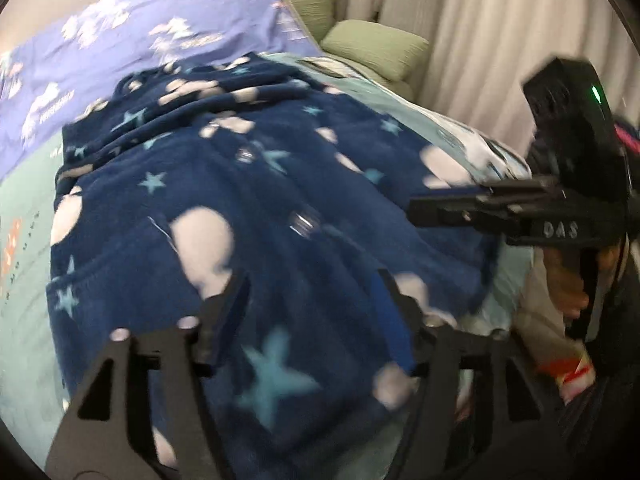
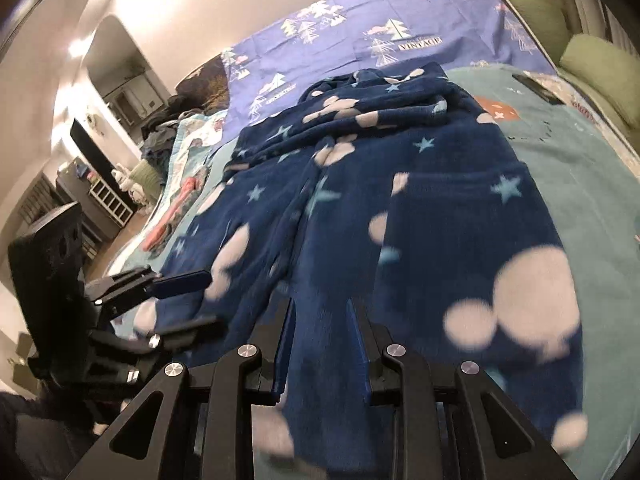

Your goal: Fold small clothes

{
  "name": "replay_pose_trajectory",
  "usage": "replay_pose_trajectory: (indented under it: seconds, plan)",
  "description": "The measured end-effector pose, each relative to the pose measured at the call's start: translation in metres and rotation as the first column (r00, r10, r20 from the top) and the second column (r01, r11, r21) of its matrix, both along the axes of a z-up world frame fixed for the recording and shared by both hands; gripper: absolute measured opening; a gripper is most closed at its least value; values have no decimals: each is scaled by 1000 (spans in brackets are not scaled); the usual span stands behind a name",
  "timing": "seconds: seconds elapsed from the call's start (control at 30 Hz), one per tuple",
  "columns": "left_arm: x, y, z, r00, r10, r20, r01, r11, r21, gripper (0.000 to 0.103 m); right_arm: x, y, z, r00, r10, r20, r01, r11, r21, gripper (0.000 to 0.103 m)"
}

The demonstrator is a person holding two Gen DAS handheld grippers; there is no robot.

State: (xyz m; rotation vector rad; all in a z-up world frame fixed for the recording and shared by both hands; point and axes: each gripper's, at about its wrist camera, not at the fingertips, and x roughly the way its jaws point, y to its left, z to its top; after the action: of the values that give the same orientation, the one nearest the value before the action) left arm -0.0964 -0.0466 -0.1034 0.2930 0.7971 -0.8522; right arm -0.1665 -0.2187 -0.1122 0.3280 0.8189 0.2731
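A navy fleece garment (image 2: 400,208) printed with pale stars and white blobs lies spread across the middle of the bed, on a teal sheet (image 2: 568,168). Its far end is bunched into folds, and its near hem hangs toward both tools. The landmark here is that garment.

The right gripper (image 2: 320,340) sits at the garment's near edge with its two blue-padded fingers (image 2: 282,344) spread apart, fleece lying in the gap between them; whether they pinch it or only straddle it, I cannot tell. The left gripper (image 1: 312,312) is also at the near hem, off to the garment's left corner as the right wrist view shows it (image 2: 188,304). Its jaws stand wide with fleece between and under them, so it looks released, though the blur leaves contact uncertain.

Beyond the garment's far end lies a purple cover (image 2: 360,28) printed with white trees. To the far right of the garment sit two green pillows (image 1: 376,48), with pale curtains (image 1: 480,32) behind them. On the sheet just right of the garment's bunched end is an orange printed patch (image 2: 498,112). To the garment's left, past the bed edge, there is a heap of dark clothing (image 2: 168,120) and a dark shelf unit (image 2: 108,200) against the wall. A pink cloth strip (image 2: 172,216) lies along the bed's left edge, near the garment's left side.
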Motion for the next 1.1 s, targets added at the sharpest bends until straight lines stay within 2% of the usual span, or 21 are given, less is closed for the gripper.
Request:
replay_pose_trajectory:
  seconds: [0.13, 0.3, 0.37, 0.4, 0.43, 0.47, 0.5, 0.57, 0.67, 0.77, 0.8, 0.87, 0.9, 0.93, 1.0, 1.03, 1.1]
  plan:
    - [-39, 3, -5, 993, -71, 92, 66, 997, 51, 76, -30, 12, -3, 999, 44, 29, -42, 998, -46, 27]
    - [-52, -3, -26, 995, -61, 77, 55, 995, 81, 76, -50, 29, -14, 996, 77, 35, -74, 994, -85, 27]
    - [-46, -6, -37, 996, -35, 76, 28, 995, 95, 66, -54, 35, -17, 996, 78, 40, -73, 990, -124, 27]
    - [-42, -6, -42, 998, -21, 66, 15, 995, 97, 56, -56, 39, -17, 996, 81, 45, -74, 987, -145, 33]
    - [-39, -4, -43, 998, -7, 57, 3, 997, 81, 48, -58, 42, -17, 995, 85, 53, -75, 983, -166, 43]
    - [-38, -1, -41, 999, 1, 47, -4, 998, 59, 37, -62, 49, -17, 993, 94, 69, -78, 975, -207, 47]
    - [-35, 2, -37, 1000, 11, 17, -11, 999, 31, 19, -64, 54, -16, 991, 107, 81, -85, 968, -238, 51]
    - [-25, 14, -27, 997, 39, -71, -43, 998, -51, 15, -67, 65, -17, 987, 131, 96, -100, 955, -280, 52]
    - [-18, 29, -18, 987, 45, -157, -70, 985, -158, 15, -65, 82, -22, 984, 138, 114, -91, 933, -348, 52]
    - [-18, 34, -11, 983, 39, -179, -77, 974, -211, 15, -58, 97, -36, 984, 136, 113, -76, 901, -428, 52]
    - [-19, 33, -9, 983, 38, -180, -77, 973, -216, 15, -55, 100, -40, 985, 133, 114, -68, 891, -450, 51]
    - [-19, 33, -4, 983, 32, -178, -73, 971, -228, 15, -50, 100, -45, 986, 93, 141, -15, 879, -476, 25]
    - [-19, 34, -2, 983, 28, -179, -70, 970, -234, 15, -49, 96, -44, 986, 79, 145, -4, 888, -459, 17]
    - [-20, 34, 1, 984, 23, -178, -66, 968, -241, 15, -48, 89, -40, 987, 67, 146, -2, 913, -408, 13]
    - [-21, 35, 7, 985, 10, -172, -55, 965, -256, 15, -53, 83, -30, 983, 74, 167, -14, 942, -336, 12]
    - [-22, 35, 11, 986, 1, -167, -46, 963, -265, 15, -57, 84, -24, 978, 99, 183, -36, 947, -320, 12]
    - [-23, 36, 18, 986, -16, -165, -32, 958, -284, 15, -67, 95, -16, 965, 169, 199, -88, 929, -361, 12]
